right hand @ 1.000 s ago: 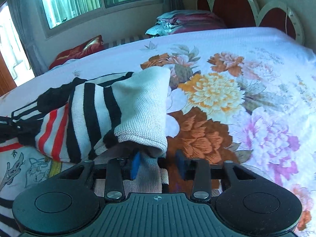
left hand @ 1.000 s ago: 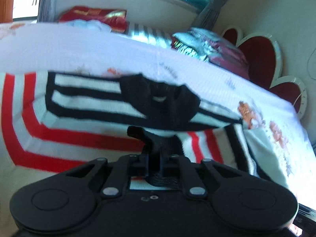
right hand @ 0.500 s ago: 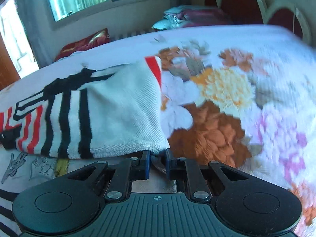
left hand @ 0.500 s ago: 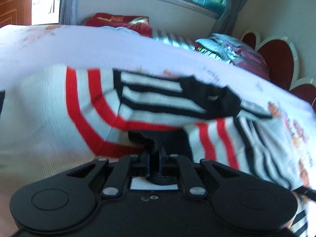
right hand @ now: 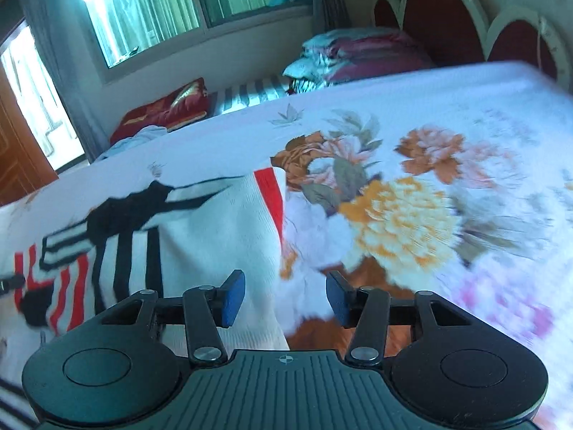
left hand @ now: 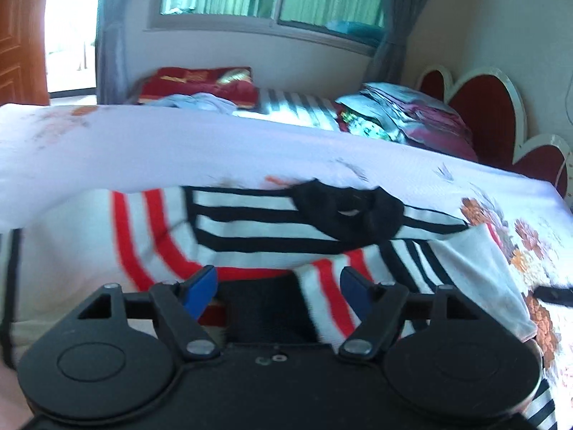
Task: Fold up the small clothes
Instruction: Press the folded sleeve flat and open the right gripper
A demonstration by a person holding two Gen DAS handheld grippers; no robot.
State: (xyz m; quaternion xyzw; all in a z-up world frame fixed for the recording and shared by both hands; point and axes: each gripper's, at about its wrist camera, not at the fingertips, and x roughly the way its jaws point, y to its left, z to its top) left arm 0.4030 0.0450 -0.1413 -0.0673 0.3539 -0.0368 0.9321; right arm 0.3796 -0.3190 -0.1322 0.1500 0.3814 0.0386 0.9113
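Observation:
A small white knit sweater with red and black stripes and a black collar lies flat on the floral bed sheet. My left gripper is open, its blue pads apart just over the sweater's near edge. In the right wrist view the sweater lies at the left, a folded sleeve lying across it. My right gripper is open over the sweater's right edge, holding nothing.
Red cushions and a pile of folded bedding lie at the far side of the bed. A red scalloped headboard stands at the right. A window with curtains is behind.
Both grippers have opened and let go of the sweater. The sleeve that the right gripper held now lies flat across the sweater. Both grippers have drawn back a little.

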